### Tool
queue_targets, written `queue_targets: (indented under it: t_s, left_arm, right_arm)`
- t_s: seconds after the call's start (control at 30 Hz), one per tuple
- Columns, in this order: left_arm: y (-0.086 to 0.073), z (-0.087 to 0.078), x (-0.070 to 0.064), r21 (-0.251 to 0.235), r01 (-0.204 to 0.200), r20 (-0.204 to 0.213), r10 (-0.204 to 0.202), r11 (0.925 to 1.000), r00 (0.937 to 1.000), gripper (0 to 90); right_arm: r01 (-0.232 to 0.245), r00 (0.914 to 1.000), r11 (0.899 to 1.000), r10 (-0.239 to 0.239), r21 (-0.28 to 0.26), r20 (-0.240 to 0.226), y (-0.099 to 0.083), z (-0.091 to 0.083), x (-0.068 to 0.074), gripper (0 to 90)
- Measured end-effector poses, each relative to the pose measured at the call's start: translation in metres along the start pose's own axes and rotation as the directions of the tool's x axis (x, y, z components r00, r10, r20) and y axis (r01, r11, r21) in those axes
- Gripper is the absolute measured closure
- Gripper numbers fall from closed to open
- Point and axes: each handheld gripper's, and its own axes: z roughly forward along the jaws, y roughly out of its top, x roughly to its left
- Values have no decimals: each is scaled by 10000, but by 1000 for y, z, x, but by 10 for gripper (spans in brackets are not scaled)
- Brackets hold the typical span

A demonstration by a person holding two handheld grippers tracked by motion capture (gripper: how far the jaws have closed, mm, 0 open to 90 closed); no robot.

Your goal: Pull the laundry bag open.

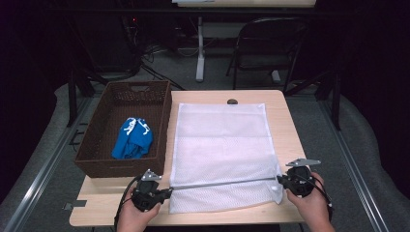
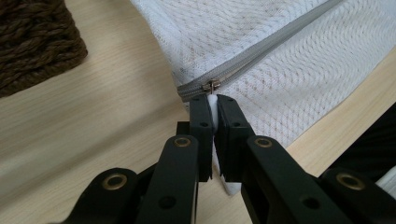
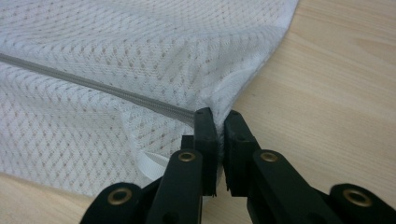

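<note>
Brown woven basket (image 1: 162, 121) at table's (image 1: 285, 125) left edge, toward far left corner. Blue cloth with white print (image 1: 132, 139) inside basket, near middle. Small dark round object (image 1: 232, 101) at table's far edge. Folding chair (image 1: 268, 43) on floor beyond table's far right corner.

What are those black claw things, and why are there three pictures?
A person holds one hand-held gripper in each hand. One picture looks down from above; the other two come from little cameras riding on each tool. On the wooden table lies a white mesh bag with a grey zipper. The left hand-held gripper pinches white fabric at the zipper's end by its slider; the right hand-held gripper pinches the bag's other end. Beside it, a brown basket holds blue cloth.
</note>
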Motion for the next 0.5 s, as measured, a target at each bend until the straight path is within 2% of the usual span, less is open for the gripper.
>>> queue_targets:
  t_s: [0.13, 0.3, 0.43, 0.47, 0.5]
  left_arm:
    - [-2, -2, 4, -74, 118, -3, -118, 9999, 9999, 865]
    - [-6, -2, 8, -217, 309, 24, -308, 9993, 9995, 865]
    - [-8, 1, 9, -166, 247, -16, -247, 9996, 9997, 862]
    - [-9, 1, 9, -121, 265, 24, -265, 9996, 9996, 856]
    - [-10, 3, 9, -121, 293, 78, -292, 9995, 9995, 856]
  right_arm:
    - [126, 9999, 9999, -126, 41, 96, 1, 0, 3, 856]
    - [12, 9999, 10000, -12, 0, -134, 1, 0, 4, 855]
    - [5, 9994, 10000, -5, 14, -340, 0, -1, 4, 850]
    - [-204, 9984, 9998, 204, 8, -533, -2, -1, 2, 848]
    - [-204, 9984, 9998, 204, 8, -533, -2, -1, 2, 848]
